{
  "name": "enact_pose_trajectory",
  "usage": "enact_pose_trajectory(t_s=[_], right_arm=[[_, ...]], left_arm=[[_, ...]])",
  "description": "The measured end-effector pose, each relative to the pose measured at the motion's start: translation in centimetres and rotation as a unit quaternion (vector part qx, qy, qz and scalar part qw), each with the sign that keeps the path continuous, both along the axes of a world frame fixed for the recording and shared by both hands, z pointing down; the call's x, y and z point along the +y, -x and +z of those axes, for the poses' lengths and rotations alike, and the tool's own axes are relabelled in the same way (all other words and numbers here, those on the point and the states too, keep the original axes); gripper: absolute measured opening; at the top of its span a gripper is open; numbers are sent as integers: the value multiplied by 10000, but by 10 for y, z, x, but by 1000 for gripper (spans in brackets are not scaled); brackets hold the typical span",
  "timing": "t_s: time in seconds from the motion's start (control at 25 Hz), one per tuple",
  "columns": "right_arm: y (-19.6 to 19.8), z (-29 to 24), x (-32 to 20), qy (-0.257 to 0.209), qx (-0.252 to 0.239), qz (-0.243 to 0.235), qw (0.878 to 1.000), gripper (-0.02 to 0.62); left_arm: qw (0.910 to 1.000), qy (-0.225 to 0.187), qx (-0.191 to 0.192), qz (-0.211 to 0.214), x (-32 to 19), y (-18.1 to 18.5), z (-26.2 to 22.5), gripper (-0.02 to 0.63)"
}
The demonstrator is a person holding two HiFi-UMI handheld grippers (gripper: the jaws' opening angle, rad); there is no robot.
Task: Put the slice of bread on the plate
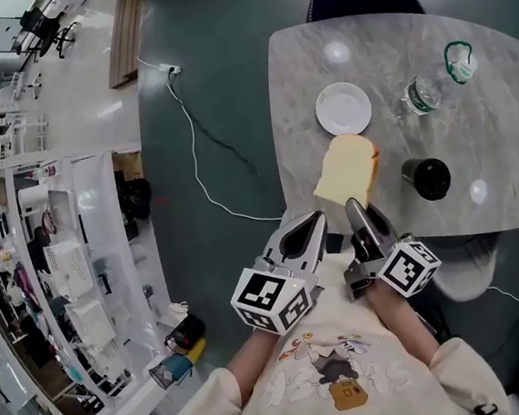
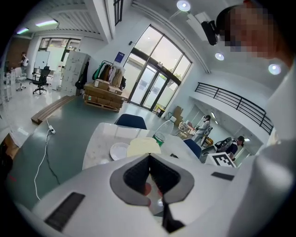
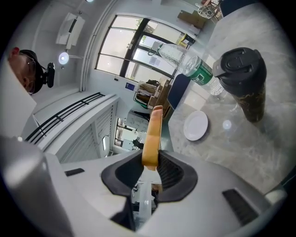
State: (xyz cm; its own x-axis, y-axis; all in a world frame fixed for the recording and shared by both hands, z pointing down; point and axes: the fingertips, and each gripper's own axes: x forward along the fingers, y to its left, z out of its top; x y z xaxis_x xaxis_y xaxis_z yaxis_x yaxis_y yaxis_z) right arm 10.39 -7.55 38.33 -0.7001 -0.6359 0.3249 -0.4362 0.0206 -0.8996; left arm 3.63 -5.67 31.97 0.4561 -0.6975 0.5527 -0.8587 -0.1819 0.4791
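Bread (image 1: 347, 171) is clamped by its lower edge in the right tongs (image 1: 358, 209) over the worktop (image 1: 508, 132), just short of the plate (image 1: 342, 109); the left tongs (image 1: 312, 226) are closed, empty. Gripped so narrowly, the soft slice could sag or be torn. A cup (image 1: 426, 178) and bottle (image 1: 424, 93) are set aside, off the path.

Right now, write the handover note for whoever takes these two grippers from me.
Right gripper: shut on the slice of bread, gripped by one edge, the rest sticking out past the jaws.
Left gripper: shut, empty, beside the right one.
Plate: bare, on the marble table, just beyond the bread.
Done: bread is in the grip, off the table.
Left: carry it over the plate, lay it down, let go.
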Motion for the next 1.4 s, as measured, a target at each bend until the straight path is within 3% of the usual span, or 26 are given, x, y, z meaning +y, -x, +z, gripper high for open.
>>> enact_pose_trajectory(t_s=[0.6, 0.96, 1.4], right_arm=[[1, 24, -47, 176, 212, 10, 9996, 89], [6, 63, -99, 234, 374, 349, 9984, 89], [13, 104, -135, 322, 518, 825, 9947, 89]], left_arm=[[9999, 149, 1, -74, -57, 11, 36, 9], [9999, 116, 0, 55, -105, 28, 70, 9], [9990, 402, -80, 189, -127, 49, 133, 9]])
